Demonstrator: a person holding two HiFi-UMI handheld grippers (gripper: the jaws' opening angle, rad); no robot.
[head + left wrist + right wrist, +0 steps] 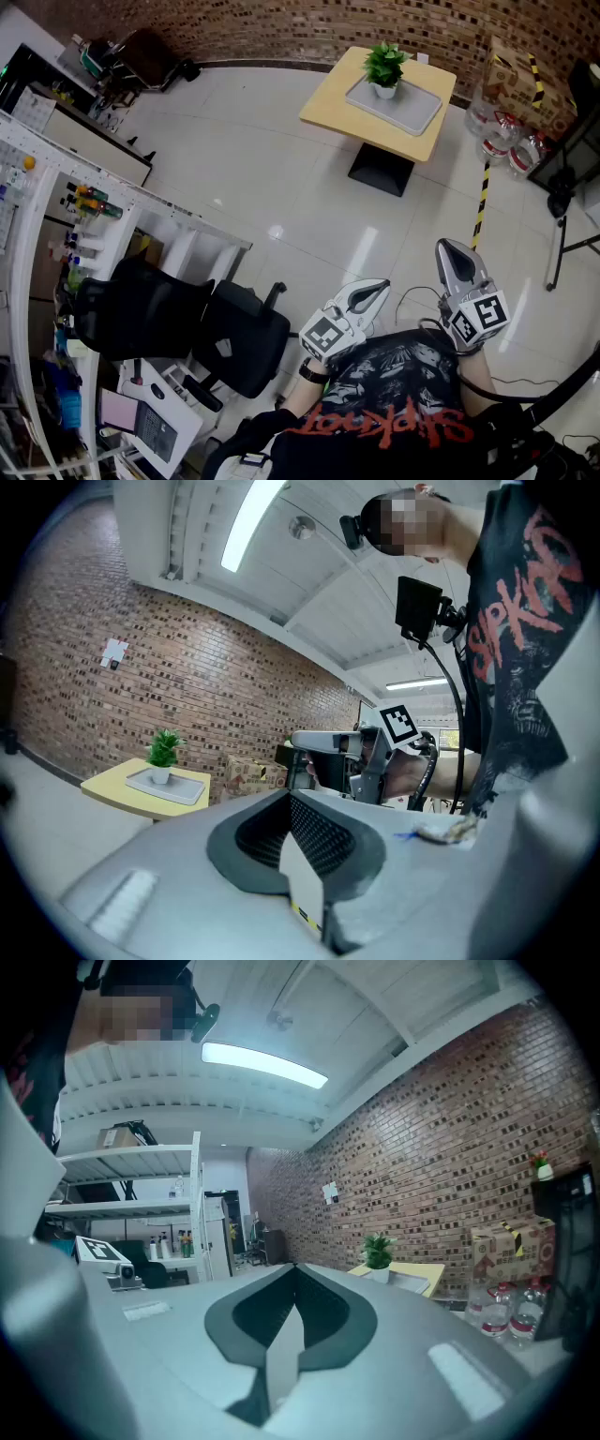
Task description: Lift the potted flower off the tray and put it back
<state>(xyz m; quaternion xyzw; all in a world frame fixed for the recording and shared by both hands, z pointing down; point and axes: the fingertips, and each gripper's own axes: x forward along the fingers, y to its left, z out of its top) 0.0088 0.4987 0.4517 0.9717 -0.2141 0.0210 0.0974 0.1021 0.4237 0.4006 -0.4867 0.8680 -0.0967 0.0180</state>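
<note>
potted flower well apart from both grippers, ahead
it stands upright on the tray; the right gripper sits nearer than the left gripper; both pairs of jaws are pressed together, empty.

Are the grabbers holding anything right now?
Nothing. The left gripper and the right gripper are both shut and empty. The plant sits on its tray across the room.

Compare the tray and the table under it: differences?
Colour: the table is pale yellow, the tray grey. Size: the table is larger; the tray covers its middle. Load: the tray bears the potted flower near one end; the table bears the tray. Both are flat, rounded rectangles.
</note>
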